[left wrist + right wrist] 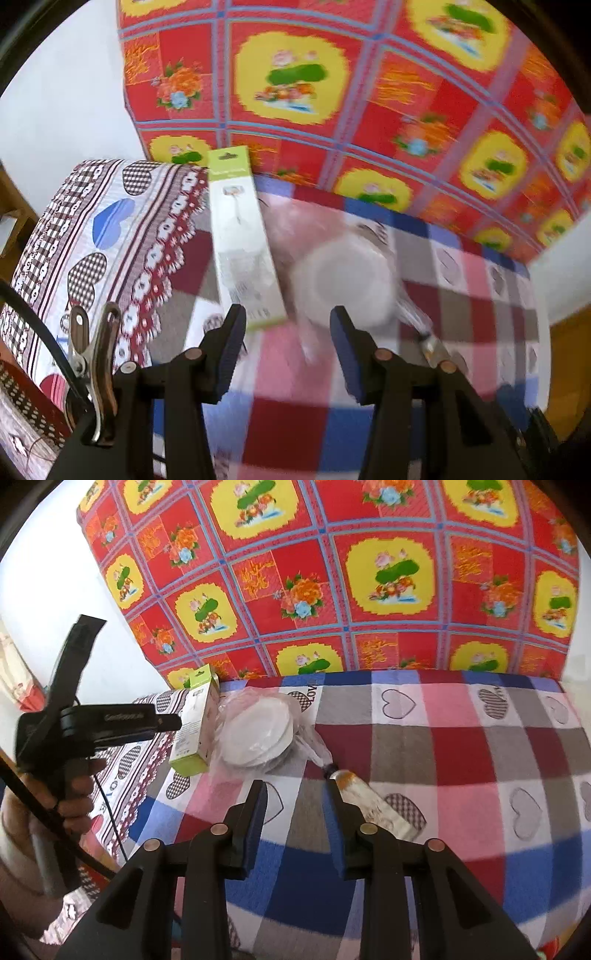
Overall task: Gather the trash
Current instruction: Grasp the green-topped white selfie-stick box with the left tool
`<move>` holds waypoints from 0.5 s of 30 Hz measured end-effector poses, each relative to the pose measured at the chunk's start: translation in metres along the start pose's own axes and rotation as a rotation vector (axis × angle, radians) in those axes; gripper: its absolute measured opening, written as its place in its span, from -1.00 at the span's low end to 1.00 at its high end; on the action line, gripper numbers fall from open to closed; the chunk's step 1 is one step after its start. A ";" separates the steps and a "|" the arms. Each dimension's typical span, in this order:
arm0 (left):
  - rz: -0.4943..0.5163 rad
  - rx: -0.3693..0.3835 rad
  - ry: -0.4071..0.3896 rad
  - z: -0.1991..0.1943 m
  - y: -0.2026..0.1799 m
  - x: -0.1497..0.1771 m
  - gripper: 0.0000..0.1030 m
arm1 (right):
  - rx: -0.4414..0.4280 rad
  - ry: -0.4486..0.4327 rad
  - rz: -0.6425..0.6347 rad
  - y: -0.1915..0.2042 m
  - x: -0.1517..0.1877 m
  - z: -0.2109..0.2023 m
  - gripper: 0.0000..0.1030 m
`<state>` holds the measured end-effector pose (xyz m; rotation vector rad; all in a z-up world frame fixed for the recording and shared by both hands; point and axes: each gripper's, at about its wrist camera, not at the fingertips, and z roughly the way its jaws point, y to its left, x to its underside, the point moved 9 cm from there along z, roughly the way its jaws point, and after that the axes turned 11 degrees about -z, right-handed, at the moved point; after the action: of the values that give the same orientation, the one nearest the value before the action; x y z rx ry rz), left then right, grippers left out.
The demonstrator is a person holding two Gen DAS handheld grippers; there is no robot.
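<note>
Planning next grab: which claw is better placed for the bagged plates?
Left, probably. The left claw is open with the bagged plates straight ahead between its tips. The right claw sits nearer the bottle.

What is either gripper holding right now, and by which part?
Nothing. The left gripper and right gripper both stand open and empty above the bed; the box, plates and bottle lie untouched.

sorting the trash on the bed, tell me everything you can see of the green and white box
The green and white box is a long, narrow carton, apparently cardboard, with lime green ends and edges and a white face carrying a small product picture and fine print too small to read. It looks closed and undented. It lies flat on the checked heart-print bedspread, far end toward the red floral cloth, right beside the bagged white plates; whether they touch is unclear. No gripper touches it.
</note>
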<state>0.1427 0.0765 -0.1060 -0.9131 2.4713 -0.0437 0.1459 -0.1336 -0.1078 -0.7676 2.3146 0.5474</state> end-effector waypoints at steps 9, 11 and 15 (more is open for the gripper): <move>-0.116 -0.088 0.041 0.062 0.025 -0.034 0.27 | -0.057 0.047 -0.002 -0.020 -0.011 0.040 -0.38; -0.126 -0.097 0.057 0.073 0.026 -0.036 0.27 | -0.068 0.058 -0.003 -0.023 -0.012 0.047 -0.38; -0.121 -0.143 0.074 0.088 0.028 -0.033 0.27 | -0.092 0.076 -0.008 -0.027 -0.015 0.057 -0.38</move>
<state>0.1883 0.1314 -0.1738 -1.1407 2.5095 0.0603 0.1977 -0.1165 -0.1434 -0.8534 2.3685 0.6346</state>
